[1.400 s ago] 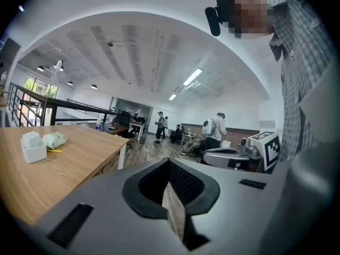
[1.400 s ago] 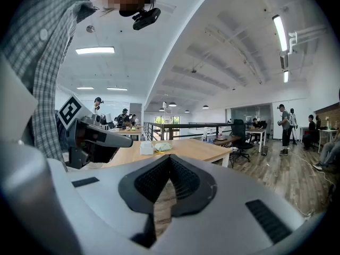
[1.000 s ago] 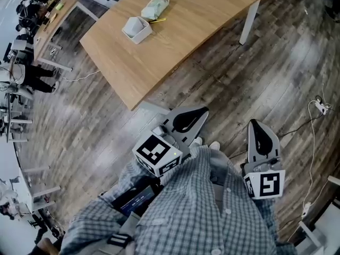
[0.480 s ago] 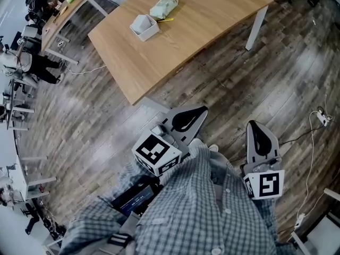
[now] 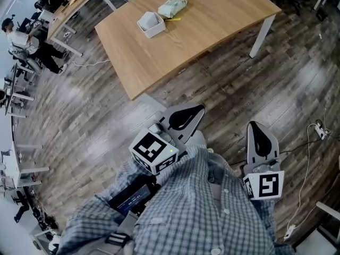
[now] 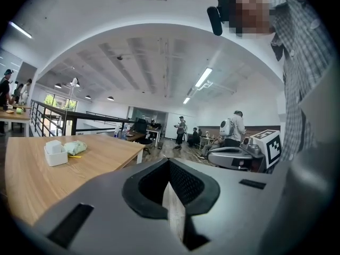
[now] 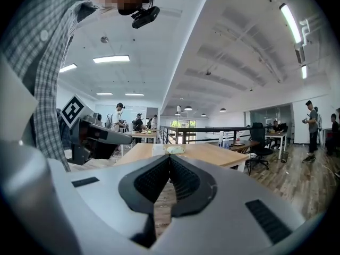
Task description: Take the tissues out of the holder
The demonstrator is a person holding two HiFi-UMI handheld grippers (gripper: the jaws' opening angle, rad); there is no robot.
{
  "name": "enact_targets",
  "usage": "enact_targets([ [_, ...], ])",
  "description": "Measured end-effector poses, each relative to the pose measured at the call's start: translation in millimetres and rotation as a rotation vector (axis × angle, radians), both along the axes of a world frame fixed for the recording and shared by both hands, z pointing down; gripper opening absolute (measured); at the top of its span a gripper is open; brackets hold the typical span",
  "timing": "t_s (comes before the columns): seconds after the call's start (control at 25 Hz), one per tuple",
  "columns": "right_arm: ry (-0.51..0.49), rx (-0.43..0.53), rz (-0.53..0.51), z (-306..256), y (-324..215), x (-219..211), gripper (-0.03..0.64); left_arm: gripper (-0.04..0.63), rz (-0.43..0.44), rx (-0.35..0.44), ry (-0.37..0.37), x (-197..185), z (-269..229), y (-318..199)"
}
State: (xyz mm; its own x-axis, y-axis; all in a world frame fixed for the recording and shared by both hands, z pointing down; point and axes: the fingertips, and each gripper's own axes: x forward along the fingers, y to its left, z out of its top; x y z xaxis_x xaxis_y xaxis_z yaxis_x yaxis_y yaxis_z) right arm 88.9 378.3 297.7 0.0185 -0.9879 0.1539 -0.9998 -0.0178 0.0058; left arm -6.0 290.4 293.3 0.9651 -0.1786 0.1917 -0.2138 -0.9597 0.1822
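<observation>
A white tissue holder [image 5: 150, 24] stands on the wooden table [image 5: 212, 20] far ahead of me, with a pale green tissue pack [image 5: 172, 7] and a yellow pen [image 5: 173, 19] just beyond it. Both grippers are held low against my body, over the floor and well short of the table. My left gripper [image 5: 198, 110] is shut and empty, and it sees the holder [image 6: 55, 153] and the pack [image 6: 74, 147] far off to its left. My right gripper [image 5: 253, 124] is shut and empty too, with the holder [image 7: 158, 149] and pack [image 7: 175, 149] small beyond its jaws.
Wood plank floor [image 5: 223, 89] lies between me and the table. A white table leg [image 5: 262, 33] stands at the right. Desks with seated people [image 5: 24, 36] fill the far left. A cable and power strip [image 5: 319, 129] lie on the floor at the right.
The table and its objects have shifted a little to the right in the head view as my view swings. Both grippers stay shut and keep their places against my body.
</observation>
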Motion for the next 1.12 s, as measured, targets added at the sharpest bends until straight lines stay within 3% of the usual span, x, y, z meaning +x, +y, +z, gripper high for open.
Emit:
enact_targets([
  [0.44, 0.004, 0.024, -0.025, -1.4, -25.7, 2.8, 0.011, 0.006, -0.009, 0.022, 0.014, 5.5, 0.1, -17.9],
  [0.76, 0.009, 0.010, 0.016, 10.5, -55.9, 15.7, 0.011, 0.006, 0.007, 0.023, 0.016, 15.4, 6.3, -53.7],
  [1.12, -0.010, -0.010, 0.043, 5.2, -142.3, 37.4, 0.011, 0.006, 0.006, 0.001, -0.013, 33.5, 11.9, -143.2],
])
